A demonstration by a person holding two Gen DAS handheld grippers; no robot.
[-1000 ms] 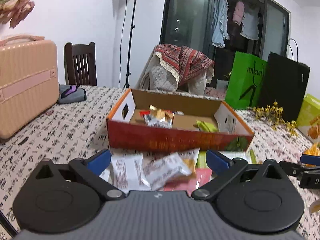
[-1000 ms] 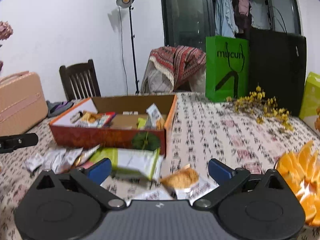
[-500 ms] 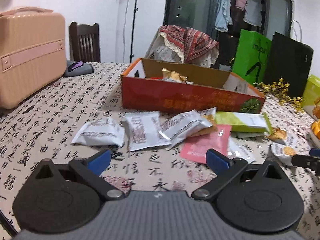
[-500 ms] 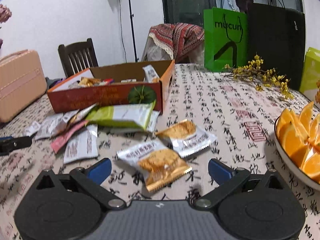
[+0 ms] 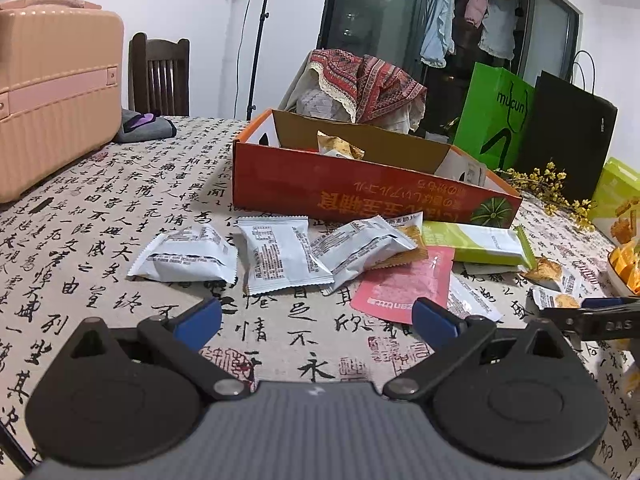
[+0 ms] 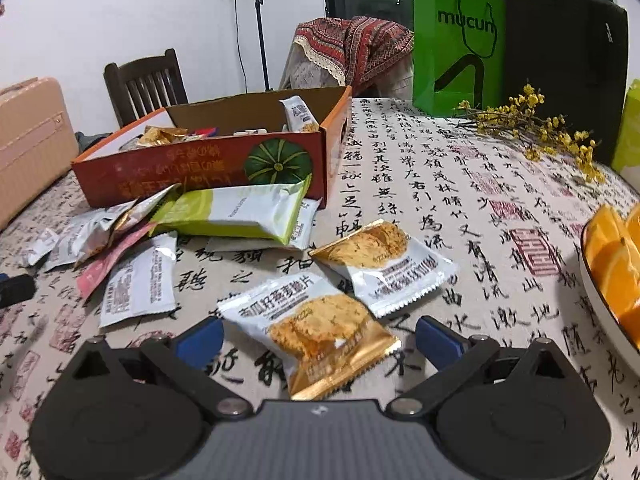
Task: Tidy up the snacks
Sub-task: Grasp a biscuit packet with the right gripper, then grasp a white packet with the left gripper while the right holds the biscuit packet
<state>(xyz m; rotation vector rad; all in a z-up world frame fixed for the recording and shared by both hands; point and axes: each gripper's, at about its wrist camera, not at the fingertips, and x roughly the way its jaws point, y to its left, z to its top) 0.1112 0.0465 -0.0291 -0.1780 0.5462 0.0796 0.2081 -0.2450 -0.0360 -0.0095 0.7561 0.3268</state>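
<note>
Both grippers have dropped lower and closer to the loose packets since half a second ago, so the snacks now fill more of each view. Largest of all is the table, covered by a cloth printed with black calligraphy, which carries everything. Toward its far edge sits the orange cardboard box, open at the top, with a few packets showing inside. A pink case stands at the left edge, and a green paper bag with a black bag just beside it stands at the far right corner, yellow flower sprigs lying in front of them. A bowl of orange slices is at the right edge. In front of the box lies a long green-and-white packet, a pink packet and three white packets in a loose row. Nearer the front edge, two biscuit packets lie side by side; the nearer biscuit packet sits between the spread fingers of the right gripper, which is wide apart and touching nothing. The left gripper is likewise spread wide over bare cloth, just short of the white packets, holding nothing.
</note>
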